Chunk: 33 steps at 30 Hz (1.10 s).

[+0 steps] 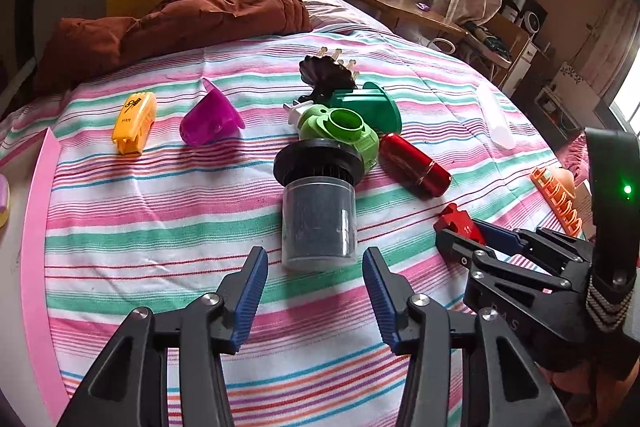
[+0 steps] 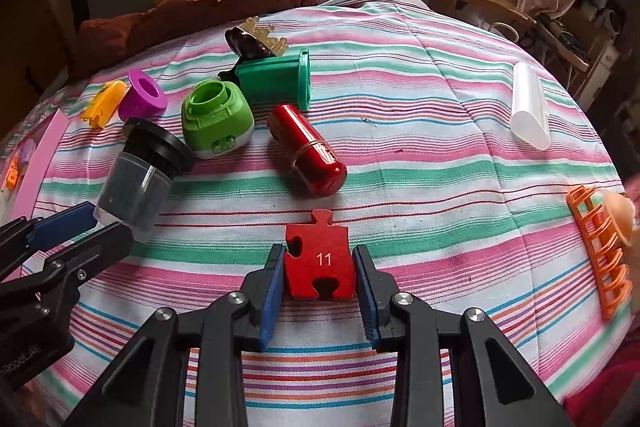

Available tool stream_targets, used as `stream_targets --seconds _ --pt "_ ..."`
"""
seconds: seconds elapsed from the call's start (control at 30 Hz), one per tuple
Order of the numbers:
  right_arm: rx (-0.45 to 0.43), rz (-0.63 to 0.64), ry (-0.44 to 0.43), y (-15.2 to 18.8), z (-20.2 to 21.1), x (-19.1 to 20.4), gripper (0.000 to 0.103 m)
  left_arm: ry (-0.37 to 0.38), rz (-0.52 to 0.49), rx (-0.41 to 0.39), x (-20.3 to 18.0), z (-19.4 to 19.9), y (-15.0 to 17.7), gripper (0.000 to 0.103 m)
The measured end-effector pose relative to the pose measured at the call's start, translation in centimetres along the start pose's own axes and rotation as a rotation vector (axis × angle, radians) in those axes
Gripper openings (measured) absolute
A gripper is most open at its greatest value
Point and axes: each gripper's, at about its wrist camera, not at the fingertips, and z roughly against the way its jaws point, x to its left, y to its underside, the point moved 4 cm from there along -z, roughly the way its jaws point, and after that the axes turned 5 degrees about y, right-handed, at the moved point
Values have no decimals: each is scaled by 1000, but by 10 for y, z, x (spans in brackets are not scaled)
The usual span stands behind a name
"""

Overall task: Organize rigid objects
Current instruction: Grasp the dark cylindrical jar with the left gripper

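the right gripper [image 2: 319,281] clamps a red puzzle piece [image 2: 320,259] marked 11, lying flat on the striped bedsheet [image 2: 420,167]. the left gripper [image 1: 316,281] stands wide and empty, its pads just short of a clear canister [image 1: 319,223] with a black lid. open sheet lies right of the red capsule [image 2: 308,151], up to the white tube [image 2: 530,107] and the orange rack [image 2: 600,251] at the bed's edge.
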Motion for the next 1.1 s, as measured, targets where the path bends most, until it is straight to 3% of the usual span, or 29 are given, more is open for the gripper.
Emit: stream_targets --seconds 0.27,0.37,0.5,0.8,1.1 --pt "7 -5 -5 -1 -1 -1 34 39 5 -15 -2 -11 -4 50" --pt "10 -7 -6 0 -1 0 34 59 8 -14 -3 -13 -4 43" --pt "11 -8 -6 0 -1 0 34 63 8 -12 -3 -11 -3 43" --pt "15 -16 -11 0 -2 0 34 76 42 -75 0 23 -10 42" --pt "21 -20 -15 0 -2 0 34 53 -36 -82 -9 23 -16 42"
